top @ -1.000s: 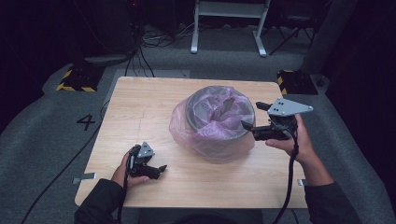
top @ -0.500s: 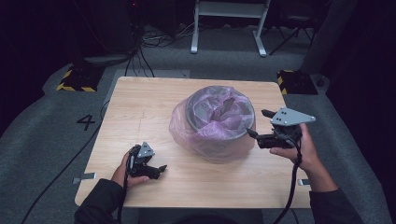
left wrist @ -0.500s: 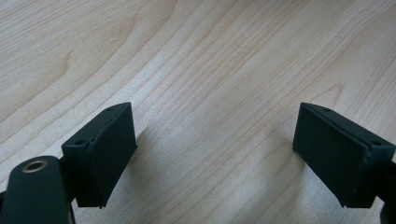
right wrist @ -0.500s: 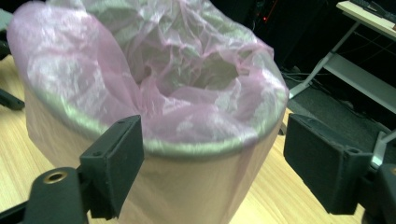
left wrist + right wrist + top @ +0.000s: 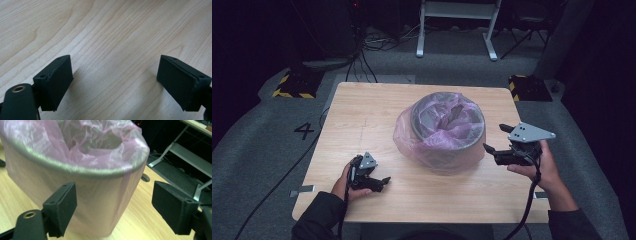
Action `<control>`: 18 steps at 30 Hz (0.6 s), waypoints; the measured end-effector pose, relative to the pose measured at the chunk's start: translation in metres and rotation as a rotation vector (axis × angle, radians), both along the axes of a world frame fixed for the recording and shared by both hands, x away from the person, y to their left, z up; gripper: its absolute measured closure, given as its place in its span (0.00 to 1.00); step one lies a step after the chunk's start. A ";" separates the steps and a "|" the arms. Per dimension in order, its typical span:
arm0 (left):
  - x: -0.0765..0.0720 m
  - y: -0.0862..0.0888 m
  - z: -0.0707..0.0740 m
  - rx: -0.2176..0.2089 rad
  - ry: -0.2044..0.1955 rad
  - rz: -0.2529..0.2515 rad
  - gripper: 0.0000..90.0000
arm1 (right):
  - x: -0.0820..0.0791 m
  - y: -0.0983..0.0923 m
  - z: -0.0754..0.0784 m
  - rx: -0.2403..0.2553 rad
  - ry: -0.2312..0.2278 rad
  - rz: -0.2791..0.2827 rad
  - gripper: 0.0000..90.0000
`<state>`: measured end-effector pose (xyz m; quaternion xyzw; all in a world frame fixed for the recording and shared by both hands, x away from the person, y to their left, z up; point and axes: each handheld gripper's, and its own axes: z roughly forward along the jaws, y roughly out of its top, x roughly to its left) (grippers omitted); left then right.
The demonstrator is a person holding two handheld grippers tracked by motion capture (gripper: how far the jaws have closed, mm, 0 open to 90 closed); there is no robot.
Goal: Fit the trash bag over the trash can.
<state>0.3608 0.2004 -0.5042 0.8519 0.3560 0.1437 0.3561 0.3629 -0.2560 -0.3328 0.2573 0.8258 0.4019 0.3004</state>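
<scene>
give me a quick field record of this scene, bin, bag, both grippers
bin: round grey bin upright near the middle of the wooden table
bag: pink plastic bag lining the bin, folded over its rim and hanging down the outside
left gripper: low over the table's near left part, jaws open, nothing between them
right gripper: beside the bin's wall, jaws open, pointed at the bag
contact: none visible

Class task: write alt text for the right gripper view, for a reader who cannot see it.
A round bin lined with a pink plastic bag stands on a light wooden table, seen close up. The right gripper has its two black jaws wide open in front of the bin's side, with nothing between them.
</scene>
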 end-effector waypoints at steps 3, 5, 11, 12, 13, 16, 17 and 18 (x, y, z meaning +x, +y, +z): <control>0.000 0.000 0.000 0.000 0.000 0.000 0.15 | -0.001 -0.003 -0.004 -0.017 0.013 0.004 0.22; 0.000 0.000 0.000 0.000 0.000 0.000 0.15 | -0.002 -0.005 -0.005 -0.026 0.011 -0.007 0.22; 0.000 0.000 0.000 0.000 0.000 0.000 0.15 | -0.004 -0.012 -0.009 -0.037 0.016 -0.014 0.22; 0.000 0.000 0.000 0.000 0.000 0.000 0.15 | -0.004 -0.013 -0.010 -0.037 0.021 -0.017 0.22; 0.000 0.000 0.000 0.000 0.000 0.000 0.15 | -0.003 -0.013 -0.011 -0.046 0.026 -0.021 0.22; 0.000 0.000 0.000 0.000 0.000 0.000 0.15 | -0.003 -0.014 -0.013 -0.052 0.048 -0.023 0.22; 0.000 0.000 0.000 0.000 0.000 0.000 0.15 | -0.003 -0.014 -0.014 -0.053 0.050 -0.023 0.22; 0.000 0.000 0.000 0.000 0.000 0.000 0.15 | -0.003 -0.015 -0.016 -0.054 0.054 -0.021 0.22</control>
